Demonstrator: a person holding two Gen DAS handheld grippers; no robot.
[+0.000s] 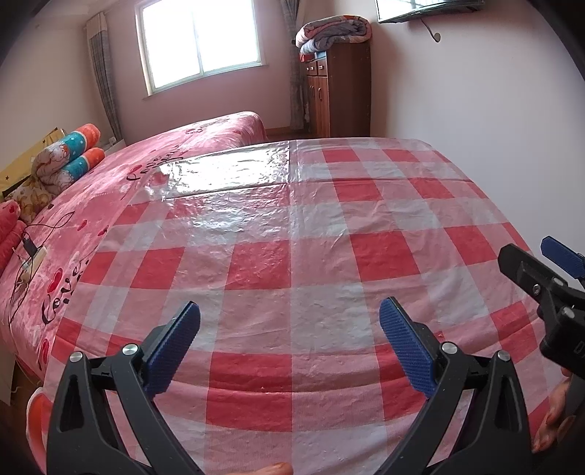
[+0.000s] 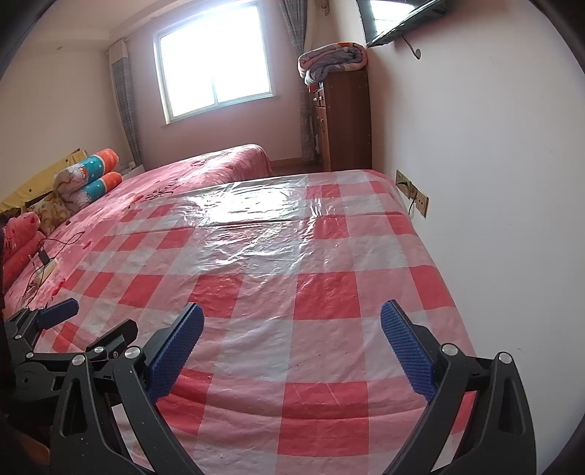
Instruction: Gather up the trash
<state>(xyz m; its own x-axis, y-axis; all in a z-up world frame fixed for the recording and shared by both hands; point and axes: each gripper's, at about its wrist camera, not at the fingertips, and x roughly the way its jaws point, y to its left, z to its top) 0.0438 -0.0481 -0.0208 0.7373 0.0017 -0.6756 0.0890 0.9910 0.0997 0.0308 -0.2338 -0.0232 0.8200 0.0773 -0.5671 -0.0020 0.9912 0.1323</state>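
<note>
Where the frame's centre lies, a table under a red-and-white checked plastic cloth point(image 1: 292, 255) fills most of both views; no trash shows on it. Left of it, a pink bed point(image 1: 109, 190) with rolled bedding point(image 1: 73, 153). Upper centre, a wooden cabinet point(image 1: 336, 87) bearing a folded quilt point(image 1: 332, 33). Lower edge: left gripper point(image 1: 289, 325), jaws wide apart, empty; right gripper point(image 2: 292, 325), jaws wide apart, empty.

Your right gripper point(image 1: 548, 277) is cut off by the frame's right edge in the left wrist view; your fingers point(image 1: 552, 420) show only partly, and the wall-mounted screen point(image 2: 398, 18) is cropped at top
</note>
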